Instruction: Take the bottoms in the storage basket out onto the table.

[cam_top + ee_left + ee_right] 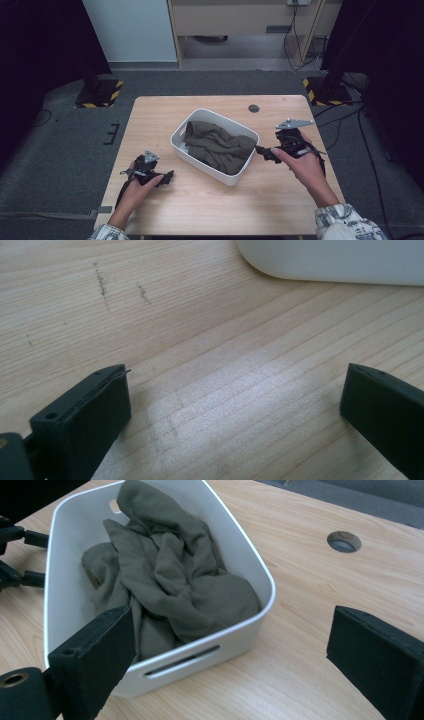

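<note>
A white plastic bin (180, 145) stands at the middle of the wooden table (210, 210), with a crumpled olive-green cloth (220, 145) lying inside it. My right gripper (262, 151) hovers just right of the bin, open, pointing at its short wall with nothing between the jaws. In the right gripper view (232, 630) the bin (267, 587) and the cloth (170, 575) lie straight ahead. My left gripper (167, 176) rests low on the table left of the bin, open and empty. Its own view (235, 385) looks over bare wood towards the bin's wall (340, 260).
A round cable hole (254, 108) sits in the table behind the bin, also in the right gripper view (344, 541). Grey carpet surrounds the table. Two stand bases with yellow-black stripes (100, 92) (325, 90) flank its far corners.
</note>
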Demonstrator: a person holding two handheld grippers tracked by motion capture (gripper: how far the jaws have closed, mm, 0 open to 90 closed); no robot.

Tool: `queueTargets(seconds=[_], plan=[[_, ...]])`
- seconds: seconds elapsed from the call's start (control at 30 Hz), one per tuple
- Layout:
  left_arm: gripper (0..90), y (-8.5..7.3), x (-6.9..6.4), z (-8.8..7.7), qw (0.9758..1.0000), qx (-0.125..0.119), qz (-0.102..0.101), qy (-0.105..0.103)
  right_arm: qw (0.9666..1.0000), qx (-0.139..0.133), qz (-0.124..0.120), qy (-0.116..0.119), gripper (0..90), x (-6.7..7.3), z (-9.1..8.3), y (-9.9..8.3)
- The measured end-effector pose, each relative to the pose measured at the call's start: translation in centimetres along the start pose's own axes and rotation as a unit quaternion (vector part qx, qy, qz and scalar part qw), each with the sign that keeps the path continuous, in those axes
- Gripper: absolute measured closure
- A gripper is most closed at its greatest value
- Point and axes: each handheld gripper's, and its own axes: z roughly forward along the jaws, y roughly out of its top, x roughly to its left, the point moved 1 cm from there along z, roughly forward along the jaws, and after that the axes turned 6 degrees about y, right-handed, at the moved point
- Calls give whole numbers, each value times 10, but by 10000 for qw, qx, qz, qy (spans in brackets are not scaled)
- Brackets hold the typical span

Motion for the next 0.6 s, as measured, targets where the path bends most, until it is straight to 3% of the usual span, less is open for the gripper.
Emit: queueTargets(seconds=[0.27, 0.5, 0.6], plan=[[0, -3, -1, -2, 10000, -22, -10, 10, 9997, 88, -96, 212, 57, 9, 13, 22], [0, -2, 0, -2, 10000, -29, -33, 30, 9992, 125, -334, 161, 49, 22, 14, 50], [0, -2, 0, -2, 10000, -29, -33, 30, 9992, 56, -323, 220, 45, 25, 14, 58]])
